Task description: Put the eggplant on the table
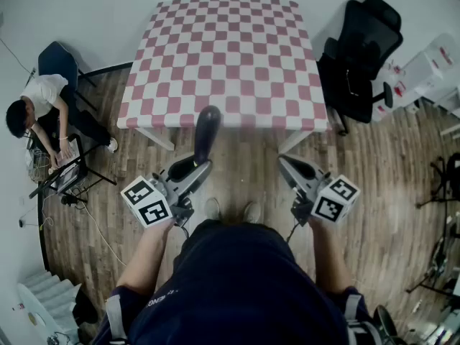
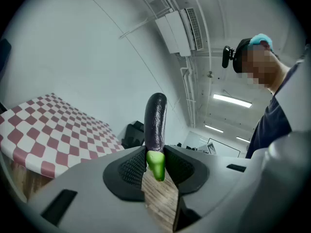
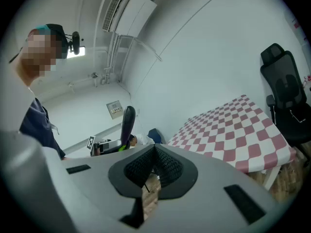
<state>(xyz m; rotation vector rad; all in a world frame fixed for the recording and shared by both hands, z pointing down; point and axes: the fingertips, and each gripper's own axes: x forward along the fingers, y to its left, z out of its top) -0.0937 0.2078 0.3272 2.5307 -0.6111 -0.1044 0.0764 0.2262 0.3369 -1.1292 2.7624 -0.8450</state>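
Observation:
A dark purple eggplant with a green stem sticks out ahead of my left gripper, just short of the near edge of the pink-and-white checked table. In the left gripper view the jaws are shut on the eggplant at its green stem end, and the left gripper holds it upright with the table to the left. My right gripper hovers over the wooden floor, shut and empty. The right gripper view shows its pads together, the eggplant to the left and the table on the right.
A black office chair stands at the table's right side, with white boxes beyond it. A person sits bent over a laptop at far left. Stands and cables line the right edge. I stand on wooden floor before the table.

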